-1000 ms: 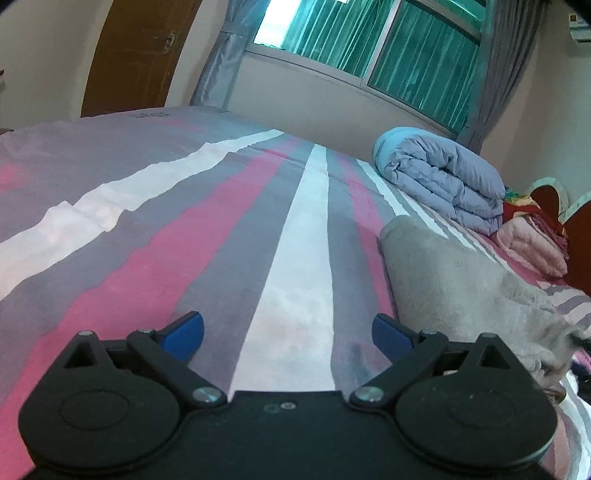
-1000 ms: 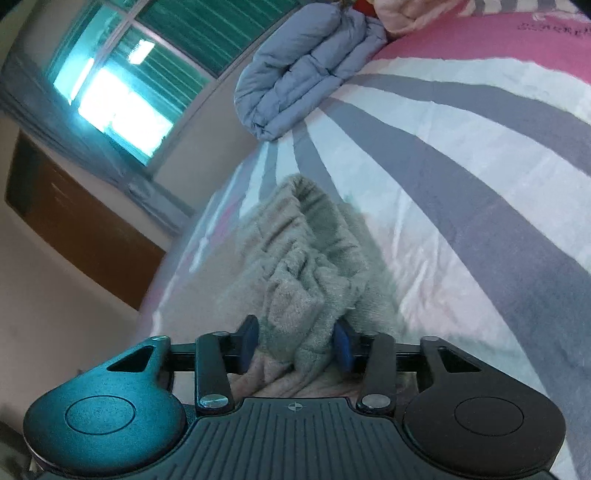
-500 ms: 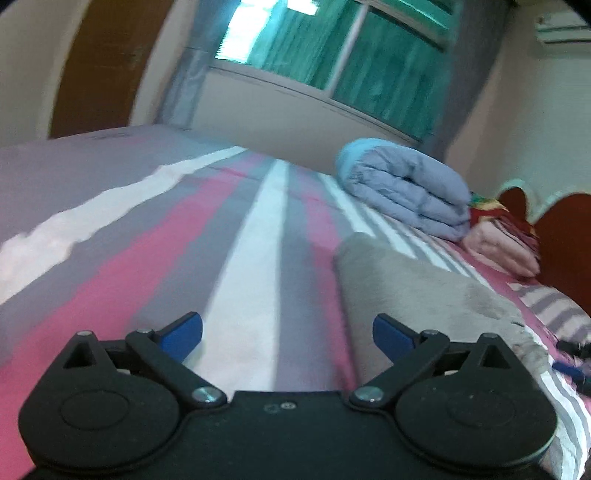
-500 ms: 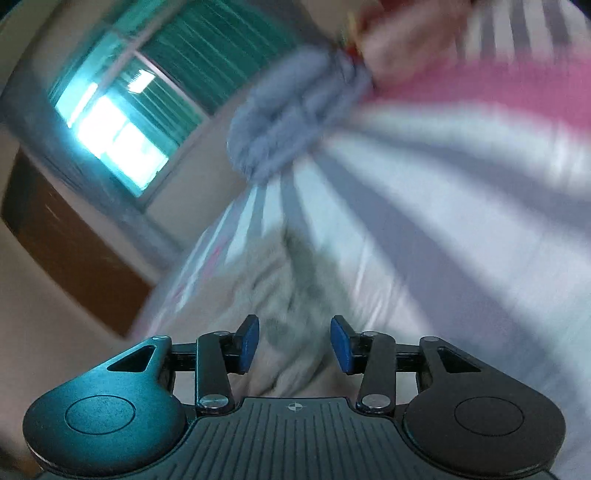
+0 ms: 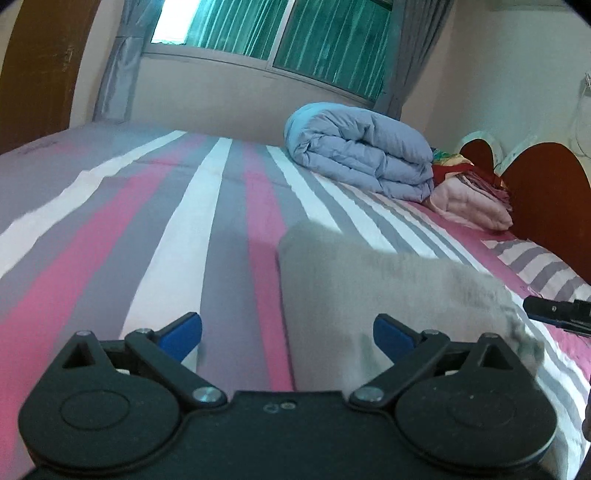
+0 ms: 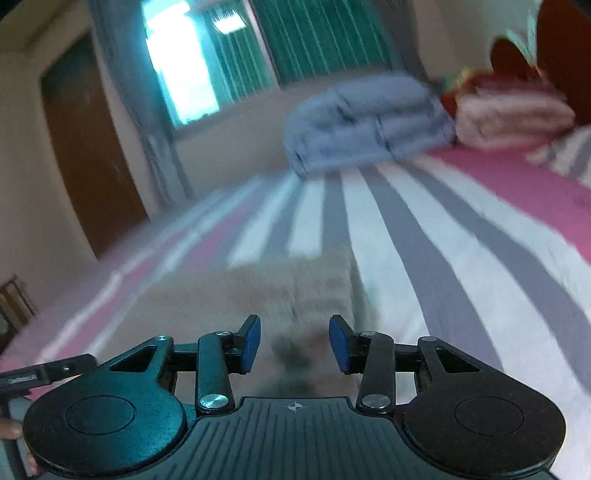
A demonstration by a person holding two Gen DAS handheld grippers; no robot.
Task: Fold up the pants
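Observation:
The grey-beige pants [image 5: 376, 280] lie as a long bundle on the striped bed sheet [image 5: 140, 236]. In the left wrist view my left gripper [image 5: 288, 332] is wide open and empty, its right finger beside the pants' near end. In the right wrist view, which is blurred, the pants [image 6: 280, 291] lie just ahead of my right gripper [image 6: 294, 343], which is open with nothing between its blue pads. Part of the right gripper shows at the right edge of the left wrist view [image 5: 557, 312].
A rolled blue-grey duvet [image 5: 362, 151] and a folded pink blanket [image 5: 472, 206] lie at the far side of the bed by the wooden headboard [image 5: 546, 192]. A window with teal curtains [image 5: 295, 33] and a brown door [image 5: 33, 70] are behind.
My right gripper has let go of the pants, opened and swung level to face along the bed. My left gripper stayed open and turned right, towards the pants.

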